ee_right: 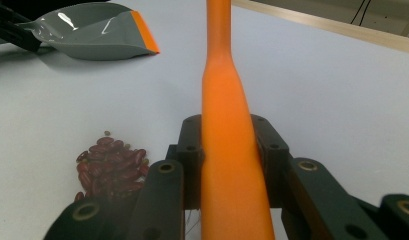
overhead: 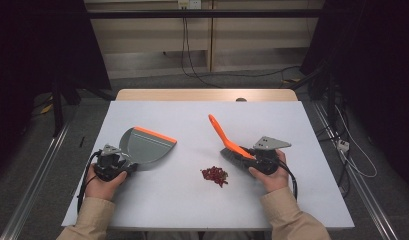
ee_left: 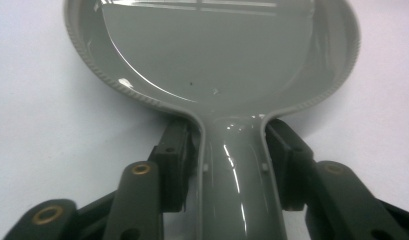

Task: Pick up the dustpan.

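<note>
A grey dustpan (overhead: 147,147) with an orange front lip lies flat on the white table (overhead: 192,112), left of centre. My left gripper (overhead: 114,162) is shut on its handle; in the left gripper view the black pads (ee_left: 179,160) press both sides of the grey handle (ee_left: 234,190) below the pan (ee_left: 212,55). My right gripper (overhead: 249,155) is shut on a brush's orange handle (overhead: 219,131), which slants up and to the left; its jaws clamp that handle (ee_right: 227,100) in the right gripper view. A small heap of red beans (overhead: 215,175) lies between the two grippers, near the brush.
The beans (ee_right: 112,167) sit just left of my right gripper (ee_right: 229,135), with the dustpan (ee_right: 92,30) farther off, its orange lip facing them. A wooden table edge (overhead: 207,94) borders the white surface at the back. Cables trail on the floor beyond.
</note>
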Demonstrator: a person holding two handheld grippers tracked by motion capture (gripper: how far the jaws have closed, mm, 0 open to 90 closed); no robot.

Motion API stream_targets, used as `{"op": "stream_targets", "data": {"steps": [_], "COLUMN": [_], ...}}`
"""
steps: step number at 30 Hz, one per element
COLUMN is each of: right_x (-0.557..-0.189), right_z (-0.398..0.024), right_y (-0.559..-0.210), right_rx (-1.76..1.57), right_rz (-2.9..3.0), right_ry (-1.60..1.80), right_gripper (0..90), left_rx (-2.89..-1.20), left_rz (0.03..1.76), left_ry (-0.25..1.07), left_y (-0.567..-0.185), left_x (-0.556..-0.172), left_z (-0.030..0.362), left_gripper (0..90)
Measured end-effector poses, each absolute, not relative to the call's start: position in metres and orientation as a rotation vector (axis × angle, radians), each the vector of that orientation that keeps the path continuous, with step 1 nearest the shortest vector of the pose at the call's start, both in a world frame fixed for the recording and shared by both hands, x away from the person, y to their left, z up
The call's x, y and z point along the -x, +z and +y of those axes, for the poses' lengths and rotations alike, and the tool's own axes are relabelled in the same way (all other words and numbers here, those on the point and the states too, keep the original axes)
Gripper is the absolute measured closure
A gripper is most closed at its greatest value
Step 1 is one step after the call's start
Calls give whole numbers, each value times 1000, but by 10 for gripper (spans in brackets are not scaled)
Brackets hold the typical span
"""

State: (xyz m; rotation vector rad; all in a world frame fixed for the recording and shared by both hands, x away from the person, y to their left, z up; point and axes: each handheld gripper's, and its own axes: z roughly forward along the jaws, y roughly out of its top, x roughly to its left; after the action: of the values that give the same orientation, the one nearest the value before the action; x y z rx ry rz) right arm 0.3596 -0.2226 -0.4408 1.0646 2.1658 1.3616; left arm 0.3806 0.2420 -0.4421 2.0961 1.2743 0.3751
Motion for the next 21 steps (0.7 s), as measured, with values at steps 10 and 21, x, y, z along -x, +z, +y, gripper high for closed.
{"op": "stream_targets", "data": {"steps": [10, 21], "right_x": [-359, -360], "right_z": [-224, -226], "right_y": [-441, -442], "right_rx": [-1078, -1093], "right_rz": [2149, 2129], "right_ry": [1375, 1374], "right_gripper": [712, 712], "left_rx": [-2096, -2141], "left_rz": [1211, 996], "left_ry": [390, 305], "left_y": [-434, -414], "left_x": [-379, -361], "left_z": [247, 242], "left_gripper": [633, 633]}}
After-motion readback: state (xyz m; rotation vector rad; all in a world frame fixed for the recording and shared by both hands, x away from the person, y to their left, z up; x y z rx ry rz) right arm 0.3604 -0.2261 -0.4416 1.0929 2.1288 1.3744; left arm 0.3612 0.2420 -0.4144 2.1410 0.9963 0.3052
